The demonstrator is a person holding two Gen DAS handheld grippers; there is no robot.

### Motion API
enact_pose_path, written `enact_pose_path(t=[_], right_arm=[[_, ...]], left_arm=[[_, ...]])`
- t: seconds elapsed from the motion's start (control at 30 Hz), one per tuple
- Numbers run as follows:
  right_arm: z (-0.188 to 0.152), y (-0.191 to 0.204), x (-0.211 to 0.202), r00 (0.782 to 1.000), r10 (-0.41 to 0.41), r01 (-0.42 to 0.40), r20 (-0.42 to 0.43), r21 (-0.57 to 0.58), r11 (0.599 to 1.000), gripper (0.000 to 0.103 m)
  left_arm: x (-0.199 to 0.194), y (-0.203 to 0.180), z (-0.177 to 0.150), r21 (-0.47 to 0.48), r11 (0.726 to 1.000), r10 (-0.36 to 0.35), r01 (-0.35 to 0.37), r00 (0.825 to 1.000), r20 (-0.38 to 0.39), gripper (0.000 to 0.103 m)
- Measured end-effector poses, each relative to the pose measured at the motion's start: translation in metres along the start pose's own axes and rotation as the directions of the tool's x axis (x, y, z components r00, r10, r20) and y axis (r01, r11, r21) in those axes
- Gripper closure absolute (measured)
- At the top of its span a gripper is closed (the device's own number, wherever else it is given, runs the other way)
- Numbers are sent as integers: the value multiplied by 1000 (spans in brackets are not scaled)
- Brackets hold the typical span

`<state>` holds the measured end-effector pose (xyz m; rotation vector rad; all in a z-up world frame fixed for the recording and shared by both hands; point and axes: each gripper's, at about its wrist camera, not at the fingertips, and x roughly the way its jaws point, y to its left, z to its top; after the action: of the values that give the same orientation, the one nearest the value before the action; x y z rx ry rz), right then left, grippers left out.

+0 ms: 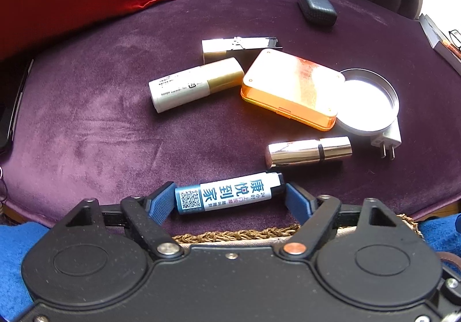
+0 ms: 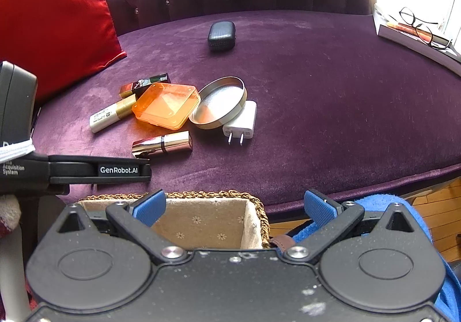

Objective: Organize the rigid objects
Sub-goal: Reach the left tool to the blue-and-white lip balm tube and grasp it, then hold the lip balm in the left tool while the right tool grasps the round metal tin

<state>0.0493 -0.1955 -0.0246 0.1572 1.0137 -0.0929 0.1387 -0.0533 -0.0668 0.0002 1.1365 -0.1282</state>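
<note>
The left gripper [image 1: 230, 198] has its jaws on both ends of a blue-and-white tube [image 1: 229, 193], held crosswise above the purple seat [image 1: 86, 120]. Only the right wrist view shows the lined basket [image 2: 201, 224] and glasses [image 2: 417, 23]; there the right gripper [image 2: 234, 206] gapes wide, empty. The tube is hidden there.

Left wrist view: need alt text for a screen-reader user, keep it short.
The left tool has its blue pads at either end of a blue-and-white tube lying crosswise on a purple velvet seat. Beyond it lie a metallic lipstick, an orange case, a round tin, a white-and-gold tube and a dark case.
</note>
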Motion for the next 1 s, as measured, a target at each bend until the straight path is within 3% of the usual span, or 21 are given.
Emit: enact_pose_path(t=[0.43, 0.67, 0.8, 1.0], right_arm=[[18, 0, 10, 1000, -11, 11, 24, -13, 1000, 0], [47, -3, 33, 996, -56, 58, 66, -21, 998, 0], [63, 0, 55, 995, -79, 83, 62, -67, 994, 0], [68, 15, 69, 998, -49, 57, 44, -196, 979, 0]], left_arm=[[-3, 1, 2, 17, 1000, -8, 7, 1000, 27, 27], [-1, 3, 7, 16, 1000, 2, -3, 999, 37, 27], [0, 2, 7, 21, 1000, 7, -7, 999, 38, 27], [2, 3, 7, 18, 1000, 5, -5, 999, 39, 27]])
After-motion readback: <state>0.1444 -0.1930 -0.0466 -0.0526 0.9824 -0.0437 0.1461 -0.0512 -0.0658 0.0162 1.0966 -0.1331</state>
